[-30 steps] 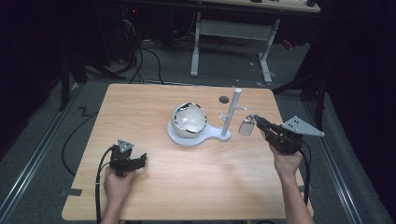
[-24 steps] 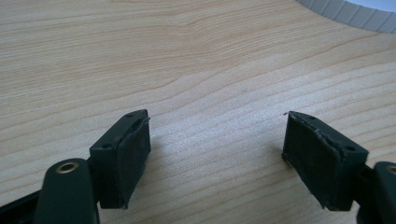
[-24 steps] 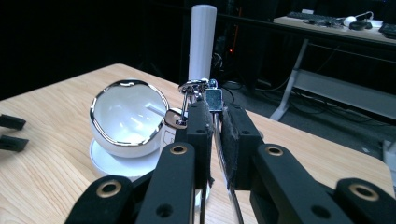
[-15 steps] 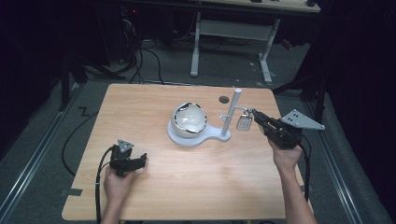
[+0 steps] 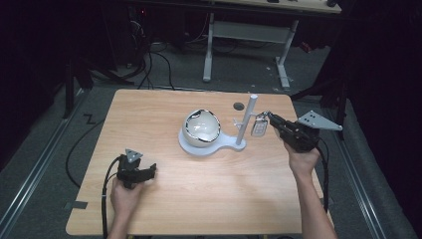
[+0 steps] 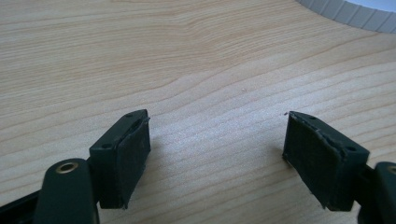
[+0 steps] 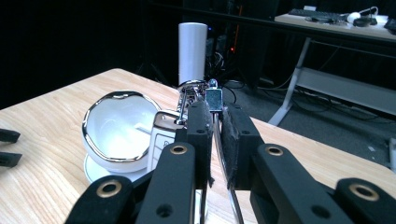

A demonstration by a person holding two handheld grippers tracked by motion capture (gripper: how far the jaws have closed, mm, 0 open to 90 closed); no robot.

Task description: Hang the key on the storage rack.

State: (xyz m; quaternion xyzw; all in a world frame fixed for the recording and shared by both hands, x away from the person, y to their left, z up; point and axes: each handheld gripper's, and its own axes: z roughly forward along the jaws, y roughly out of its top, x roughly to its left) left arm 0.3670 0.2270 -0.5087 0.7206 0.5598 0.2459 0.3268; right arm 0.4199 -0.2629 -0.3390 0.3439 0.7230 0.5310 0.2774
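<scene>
The key fob [image 5: 259,128] hung in the air just beside the white post [image 5: 246,119], on its right in the high view, held up by the right gripper [image 5: 270,117]. In the right gripper view the two black jaws were pressed together on the metal ring [image 7: 192,86] above the fob [image 7: 162,140], so this gripper was closed and gripping it. The lower part of the fob was hidden behind the jaws there, and its buttons were too small to read in the high view. Whether the ring touched the post, I could not tell. The post stood on a white base [image 5: 208,147], which also carried one shiny bowl [image 5: 201,126] with a chrome rim. The left gripper [image 5: 146,171] lay low over the table [image 5: 199,199] near the front left corner, well apart from the base. In the left gripper view its two pads [image 6: 132,151] stood wide apart with only bare wood between them, so it was open and held nothing; a small piece of the base rim [image 6: 348,14] was cut off at the top edge. Compared with one second before, the fob and right gripper had come a little closer to the post; the left gripper had kept its place. I counted one fob, one post, one bowl, one base, two grippers, and one dark round hole [image 5: 239,106] in the table.
</scene>
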